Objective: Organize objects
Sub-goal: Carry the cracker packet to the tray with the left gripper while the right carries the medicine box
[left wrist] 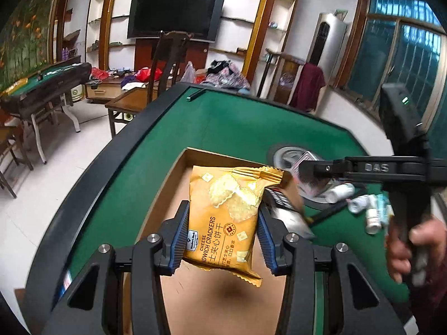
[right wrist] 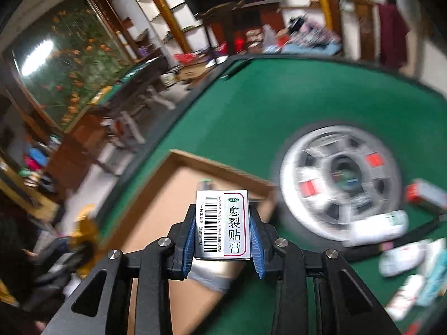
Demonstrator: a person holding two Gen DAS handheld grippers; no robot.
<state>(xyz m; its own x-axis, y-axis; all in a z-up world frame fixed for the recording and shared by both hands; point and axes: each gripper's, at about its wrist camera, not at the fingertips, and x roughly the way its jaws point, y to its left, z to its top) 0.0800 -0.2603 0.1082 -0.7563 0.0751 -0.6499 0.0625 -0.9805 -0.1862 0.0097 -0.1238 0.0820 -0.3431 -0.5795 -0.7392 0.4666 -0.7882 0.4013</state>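
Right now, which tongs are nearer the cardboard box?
Left. The left tongs hold a cracker packet directly over the cardboard box; the right tongs, gripping a small medicine carton, sit at its right edge.

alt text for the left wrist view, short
The left gripper grips a yellow cheese cracker packet above an open cardboard box on a green felt table. At right, the right gripper holds a small box over scattered white bottles.
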